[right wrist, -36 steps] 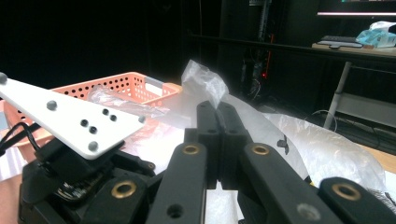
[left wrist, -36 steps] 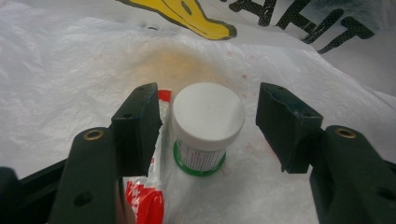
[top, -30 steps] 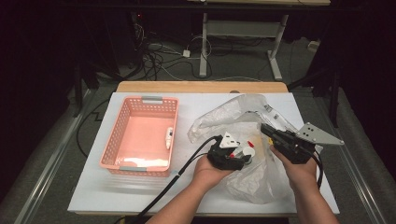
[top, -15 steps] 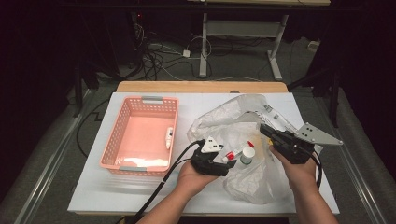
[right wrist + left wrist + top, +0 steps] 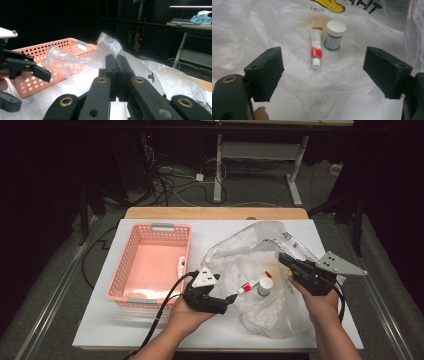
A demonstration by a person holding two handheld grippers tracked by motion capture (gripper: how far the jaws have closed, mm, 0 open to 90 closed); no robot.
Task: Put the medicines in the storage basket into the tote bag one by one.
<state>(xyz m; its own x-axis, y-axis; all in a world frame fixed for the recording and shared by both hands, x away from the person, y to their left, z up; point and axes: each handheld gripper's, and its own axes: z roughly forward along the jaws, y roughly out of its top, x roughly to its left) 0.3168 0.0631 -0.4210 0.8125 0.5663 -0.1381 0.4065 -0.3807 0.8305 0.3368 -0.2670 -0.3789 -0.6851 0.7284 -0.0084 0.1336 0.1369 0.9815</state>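
A white table (image 5: 125, 330) carries a pink basket (image 5: 150, 265) and a crumpled plastic bag (image 5: 250, 265).

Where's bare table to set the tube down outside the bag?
Bare strips lie along the table's near edge below the pink basket and between basket and plastic bag. The right half is crowded: bag, tube, jar.

Pink perforated basket (image 5: 150, 265) left of centre on white tabletop (image 5: 100, 330), a small white item (image 5: 180, 266) inside by its right wall. Cables (image 5: 175, 185) on floor at top, metal desk legs (image 5: 218, 165) upper centre.
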